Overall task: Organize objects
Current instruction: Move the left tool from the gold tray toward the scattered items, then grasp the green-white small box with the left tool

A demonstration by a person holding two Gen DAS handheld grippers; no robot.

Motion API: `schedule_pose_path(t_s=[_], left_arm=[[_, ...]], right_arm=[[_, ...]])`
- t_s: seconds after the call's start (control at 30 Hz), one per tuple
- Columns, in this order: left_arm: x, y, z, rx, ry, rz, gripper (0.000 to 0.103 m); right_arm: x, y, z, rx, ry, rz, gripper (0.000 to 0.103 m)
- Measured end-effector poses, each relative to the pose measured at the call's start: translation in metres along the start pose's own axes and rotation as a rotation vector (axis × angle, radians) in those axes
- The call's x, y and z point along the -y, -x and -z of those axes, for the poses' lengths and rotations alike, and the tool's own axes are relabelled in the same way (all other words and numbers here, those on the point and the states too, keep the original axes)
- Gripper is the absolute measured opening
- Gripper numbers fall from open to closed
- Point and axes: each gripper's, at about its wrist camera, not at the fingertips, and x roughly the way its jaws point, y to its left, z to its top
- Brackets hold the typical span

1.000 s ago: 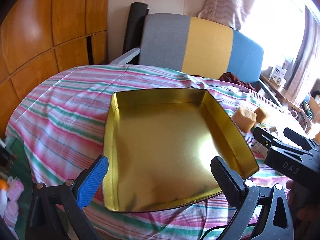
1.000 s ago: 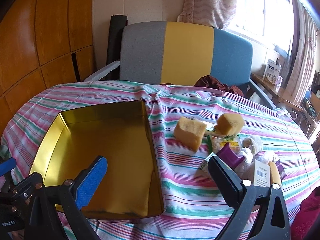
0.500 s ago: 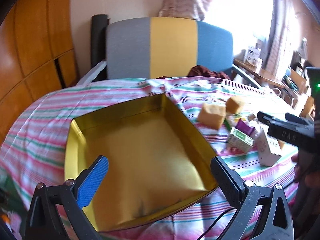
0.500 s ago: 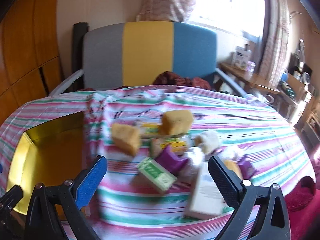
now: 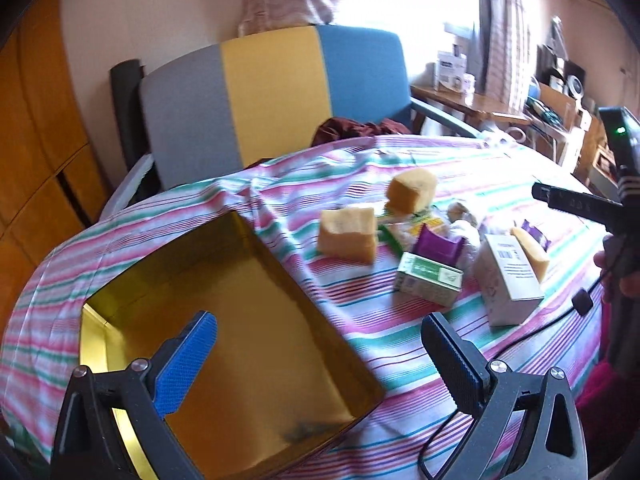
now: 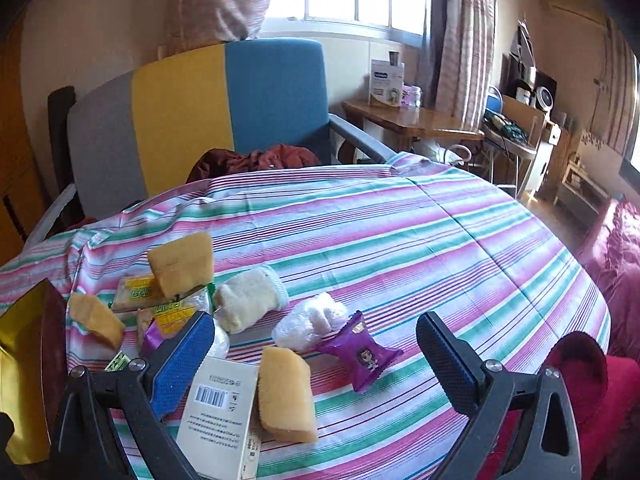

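Observation:
An empty gold tin tray [image 5: 256,280] lies on the striped tablecloth at the left. My left gripper [image 5: 320,356] is open and empty above its near right corner. To the right lies a pile: yellow sponges [image 5: 348,234], a green box [image 5: 428,278], a white box [image 5: 510,276], a purple packet [image 5: 440,246]. My right gripper [image 6: 312,354] is open and empty over the pile, with a sponge [image 6: 286,392], the white box [image 6: 220,412] and a purple candy packet [image 6: 362,354] between its fingers. The tray's edge [image 6: 24,340] shows at the left.
A grey, yellow and blue chair [image 6: 192,120] stands behind the table with a dark red cloth [image 6: 256,162] on its seat. A wooden side table [image 6: 412,124] with small items is at the back right. A red cushion [image 6: 580,376] lies at the table's right edge.
Both grippers have swung to the right. The tray has slid to the left in both views and the pile of objects has come into the middle. Both grippers stay open.

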Motion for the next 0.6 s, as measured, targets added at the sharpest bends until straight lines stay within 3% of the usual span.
schedule_pose_path(t_s=[0.23, 0.6], left_arm=[[0.028, -0.026, -0.014, -0.043, -0.037, 0.046, 0.099], [0.069, -0.077, -0.030, -0.138, -0.086, 0.143, 0.090]], right_arm=[[0.017, -0.014, 0.002, -0.073, -0.127, -0.071, 0.103], [0.028, -0.017, 0.004, -0.094, -0.183, -0.112, 0.103]])
